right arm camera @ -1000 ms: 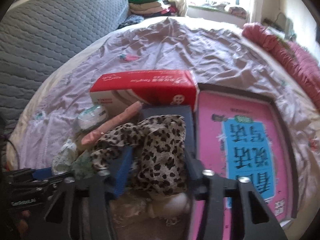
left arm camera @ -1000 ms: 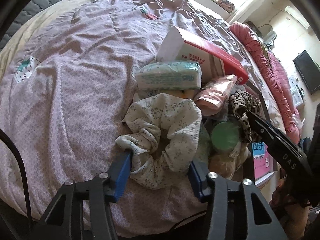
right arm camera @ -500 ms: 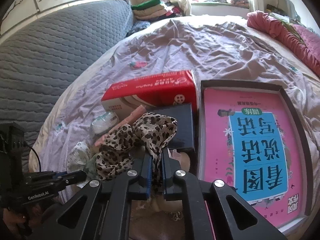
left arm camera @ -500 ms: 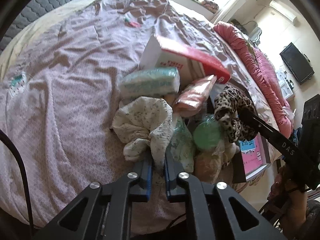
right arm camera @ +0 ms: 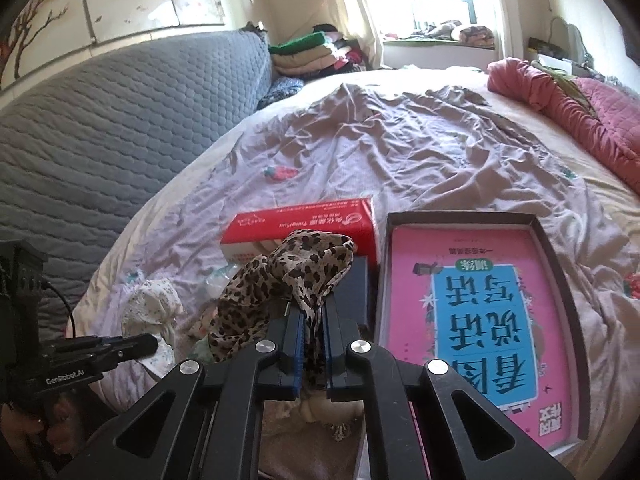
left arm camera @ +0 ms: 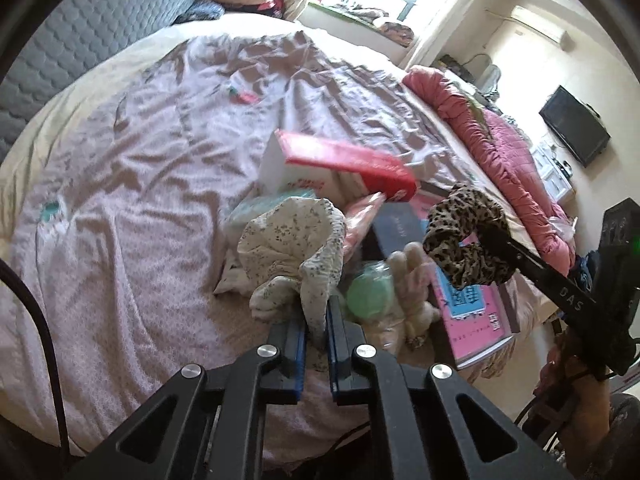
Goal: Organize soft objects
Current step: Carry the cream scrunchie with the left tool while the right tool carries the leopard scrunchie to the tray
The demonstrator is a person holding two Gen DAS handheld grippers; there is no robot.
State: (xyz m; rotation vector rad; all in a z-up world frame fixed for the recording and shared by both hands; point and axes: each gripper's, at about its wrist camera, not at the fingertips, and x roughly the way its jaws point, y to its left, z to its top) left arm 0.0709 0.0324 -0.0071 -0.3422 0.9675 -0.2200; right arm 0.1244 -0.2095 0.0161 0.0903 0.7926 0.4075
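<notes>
Each gripper carries one scrunchie clear of the heap on the bed (left arm camera: pixel 132 184), which looks like the sensible way to sort soft things: they are pulled away from the stiffer clutter so they can be set down apart. The left gripper (left arm camera: pixel 316 332) has its blue pads pressed nearly together, pinching a fold of the floral scrunchie (left arm camera: pixel 294 248); the rest of the ring bunches up above the fingers and appears lifted off the cover. The right gripper (right arm camera: pixel 312 340) is likewise closed to a narrow gap, clamping a strip of the leopard scrunchie (right arm camera: pixel 288 280), whose loops flop over to the left of the jaws. In the left wrist view that leopard piece hangs from the right gripper's tip above the pile. Gripping a thin fold rather than the whole ring suits such limp fabric, though I judge a small bite could slip if swung. Left below are the red and white box (right arm camera: pixel 304 226), a pale packet (left arm camera: pixel 260 210), a pink packet (left arm camera: pixel 362 216), a green round lid (left arm camera: pixel 370 292) and something pale and fluffy (left arm camera: pixel 408 280), with the pink book in its dark tray (right arm camera: pixel 476 320) just beside the box
</notes>
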